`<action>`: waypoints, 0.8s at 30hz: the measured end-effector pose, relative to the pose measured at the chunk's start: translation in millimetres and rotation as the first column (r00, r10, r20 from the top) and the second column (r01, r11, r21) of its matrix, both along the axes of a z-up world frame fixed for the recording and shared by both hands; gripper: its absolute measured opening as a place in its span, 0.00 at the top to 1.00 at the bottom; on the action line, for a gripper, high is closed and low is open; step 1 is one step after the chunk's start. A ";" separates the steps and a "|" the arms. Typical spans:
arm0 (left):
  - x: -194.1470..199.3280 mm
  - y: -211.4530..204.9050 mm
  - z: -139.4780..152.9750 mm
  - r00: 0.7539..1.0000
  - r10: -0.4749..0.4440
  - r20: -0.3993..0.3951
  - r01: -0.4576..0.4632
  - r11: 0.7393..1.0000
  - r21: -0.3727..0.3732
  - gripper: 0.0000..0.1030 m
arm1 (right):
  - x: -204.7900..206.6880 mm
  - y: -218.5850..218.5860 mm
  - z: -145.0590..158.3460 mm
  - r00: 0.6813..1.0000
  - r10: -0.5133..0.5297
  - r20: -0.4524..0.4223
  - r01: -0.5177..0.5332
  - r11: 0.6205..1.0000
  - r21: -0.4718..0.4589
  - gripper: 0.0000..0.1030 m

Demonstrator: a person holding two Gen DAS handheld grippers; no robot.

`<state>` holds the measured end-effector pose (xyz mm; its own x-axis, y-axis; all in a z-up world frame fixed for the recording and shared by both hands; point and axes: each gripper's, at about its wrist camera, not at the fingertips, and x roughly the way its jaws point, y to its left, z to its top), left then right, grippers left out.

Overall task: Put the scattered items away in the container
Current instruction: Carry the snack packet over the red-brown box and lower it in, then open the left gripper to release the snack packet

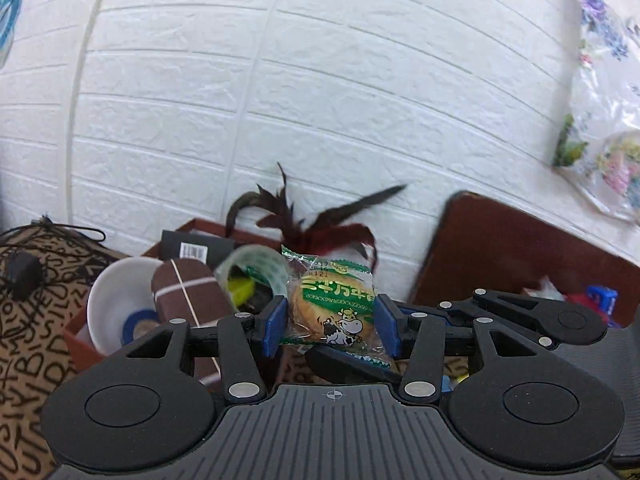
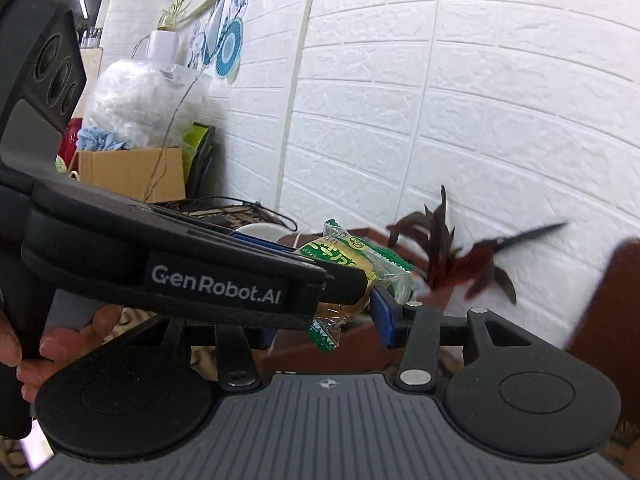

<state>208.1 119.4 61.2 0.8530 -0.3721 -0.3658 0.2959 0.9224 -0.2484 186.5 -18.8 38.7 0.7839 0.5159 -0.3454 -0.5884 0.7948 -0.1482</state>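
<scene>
While the left tool (image 1: 331, 330) clamps its blue pads on both sides of the wrapped biscuit (image 1: 333, 307), the packet hangs above the red box (image 1: 80, 336) crowded with bowl (image 1: 116, 304) and tape roll (image 1: 256, 268); from the right wrist, the right tool (image 2: 324, 322) has that packet (image 2: 352, 260) between half-open jaws, though contact I cannot tell; light, crinkly, brittle, so hold the flat sides gently.
</scene>
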 end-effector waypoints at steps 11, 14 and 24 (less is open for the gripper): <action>74.7 5.8 -22.9 0.999 0.034 -0.029 -0.033 0.999 0.037 0.41 | 70.3 18.0 -24.3 1.000 0.003 -0.002 -0.003 1.000 0.000 0.48; 88.0 5.3 -26.7 0.999 0.035 -0.031 -0.033 0.998 0.049 0.40 | 82.8 16.7 -28.9 1.000 -0.003 -0.014 0.003 1.000 0.013 0.48; 89.0 9.7 -36.1 0.999 0.037 0.017 -0.039 0.996 0.082 0.22 | 93.9 16.9 -53.8 0.999 -0.015 -0.047 0.014 1.000 -0.025 0.33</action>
